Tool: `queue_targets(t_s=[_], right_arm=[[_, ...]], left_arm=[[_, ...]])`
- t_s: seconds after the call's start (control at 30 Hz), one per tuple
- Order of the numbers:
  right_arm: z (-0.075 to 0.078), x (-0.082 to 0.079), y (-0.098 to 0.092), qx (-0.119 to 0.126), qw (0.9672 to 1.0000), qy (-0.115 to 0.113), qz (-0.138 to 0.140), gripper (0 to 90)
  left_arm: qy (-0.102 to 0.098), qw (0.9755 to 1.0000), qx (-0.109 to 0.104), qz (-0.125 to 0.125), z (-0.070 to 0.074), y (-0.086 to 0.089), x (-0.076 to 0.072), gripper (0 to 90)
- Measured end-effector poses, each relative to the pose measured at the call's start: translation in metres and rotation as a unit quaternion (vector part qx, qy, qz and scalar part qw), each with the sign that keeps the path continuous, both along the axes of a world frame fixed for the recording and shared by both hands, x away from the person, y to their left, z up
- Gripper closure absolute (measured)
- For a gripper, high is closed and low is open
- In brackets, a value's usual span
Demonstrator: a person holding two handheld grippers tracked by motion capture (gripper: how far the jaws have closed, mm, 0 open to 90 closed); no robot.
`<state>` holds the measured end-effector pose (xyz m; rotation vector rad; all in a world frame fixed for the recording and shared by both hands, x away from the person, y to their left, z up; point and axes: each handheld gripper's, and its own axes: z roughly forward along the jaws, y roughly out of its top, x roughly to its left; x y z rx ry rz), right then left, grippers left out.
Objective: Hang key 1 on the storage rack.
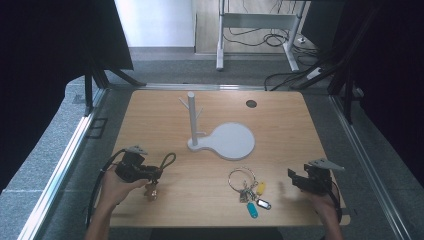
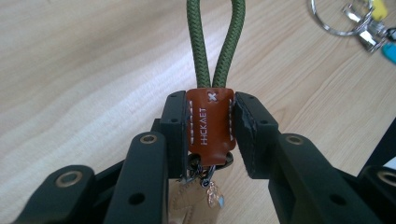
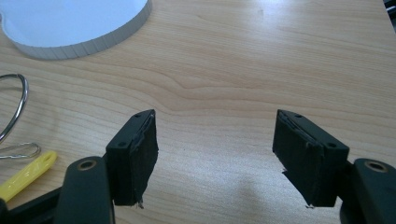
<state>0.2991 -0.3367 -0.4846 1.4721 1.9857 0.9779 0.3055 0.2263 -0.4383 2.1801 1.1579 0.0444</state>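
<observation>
- High view: a wooden table with the person's forearms entering from the bottom edge, one hand-held gripper in each hand.
- Left hand-held gripper sits near the table's front left, jaws pointing toward the middle of the table.
- Left gripper view: both jaws are clamped on the brown leather tab of a keychain; the pads press its two stitched edges. The tab bears stamped letters and a small white cross stitch.
- A green cord loop rises out of the tab's top, beyond the jaw tips. In the high view the loop sticks out past the gripper toward the white stand.
- Below the tab hang a dark metal clasp and a small pale charm, partly hidden by the jaws.
- Right hand-held gripper is at the front right, well apart from the left one. Right gripper view: jaws stand wide, bare wood between them, nothing held.
- Key ring bunch lies on the table between the two grippers, nearer the right one: a large metal ring, keys, yellow and blue tags.
- White stand, an upright post with short pegs on a rounded flat base, stands mid-table behind both grippers.
</observation>
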Motion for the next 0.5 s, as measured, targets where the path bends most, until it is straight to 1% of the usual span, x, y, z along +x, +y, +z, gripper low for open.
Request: queue_targets(t_s=[0.07,0.2,0.3,0.4,0.5], right_arm=[[0.000,0.000,0.000,0.000,1.0000,0.003,-0.001,31.3],[-0.001,0.001,0.000,-0.001,1.0000,0.006,-0.002,31.4],[-0.001,0.001,0.000,-0.002,1.0000,0.007,-0.002,31.4],[-0.002,0.001,0.000,-0.001,1.0000,0.009,-0.004,31.4],[-0.003,0.002,0.000,-0.001,0.9999,0.011,-0.004,31.4]], left_arm=[[-0.005,1.0000,-0.005,0.002,0.004,0.002,0.003,66.9],[-0.009,0.9999,-0.003,0.005,0.008,0.005,0.007,67.0],[-0.013,0.9999,-0.007,0.005,0.011,0.007,0.010,66.9],[-0.014,0.9997,-0.021,0.000,0.014,0.010,0.012,67.0],[-0.017,0.9996,-0.022,0.001,0.016,0.011,0.014,67.0]])
